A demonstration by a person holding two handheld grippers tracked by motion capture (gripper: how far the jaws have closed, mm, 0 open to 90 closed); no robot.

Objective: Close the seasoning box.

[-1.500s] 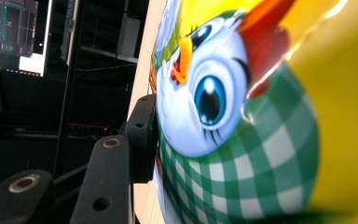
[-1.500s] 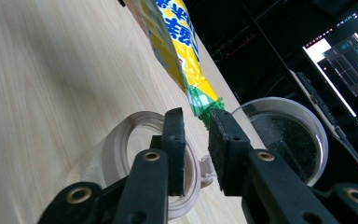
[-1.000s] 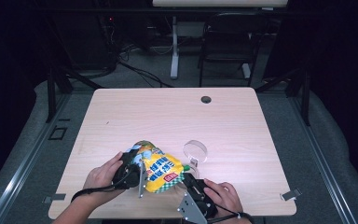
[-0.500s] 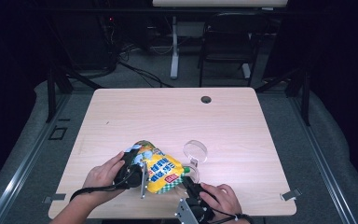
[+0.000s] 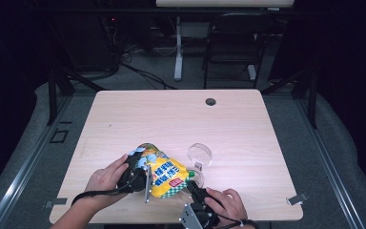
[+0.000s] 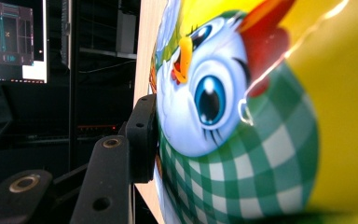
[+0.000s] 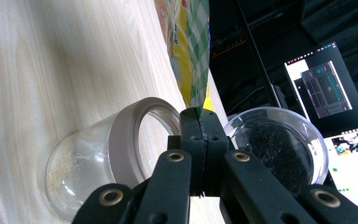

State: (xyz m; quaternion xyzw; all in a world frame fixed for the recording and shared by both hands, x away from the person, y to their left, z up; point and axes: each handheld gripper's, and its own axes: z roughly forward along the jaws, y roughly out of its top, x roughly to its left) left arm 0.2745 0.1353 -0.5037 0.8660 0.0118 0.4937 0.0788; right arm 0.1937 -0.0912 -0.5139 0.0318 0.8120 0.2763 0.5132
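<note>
A yellow snack bag point(image 5: 164, 174) with green checks and a cartoon chick point(image 6: 223, 107) lies near the table's front edge. My left gripper point(image 5: 140, 172) is shut on its left part, and one pad point(image 6: 142, 137) presses into the foil. My right gripper point(image 7: 199, 116) is shut on the bag's green-checked corner point(image 7: 196, 60), at the bag's right end point(image 5: 190, 183). A small clear jar point(image 7: 98, 158) lies on its side just beside the right jaws, its mouth toward the bag. A clear round lid point(image 7: 279, 149) lies past it.
The clear lid point(image 5: 199, 154) rests on the light wooden table point(image 5: 181, 119) just beyond the bag. A dark grommet hole point(image 5: 210, 101) sits near the far edge. Chairs, cables and lit monitors stand beyond the table in the dark.
The right gripper's grey plate has sunk slightly toward the front edge. The bag, jar and left hand have stayed put.
</note>
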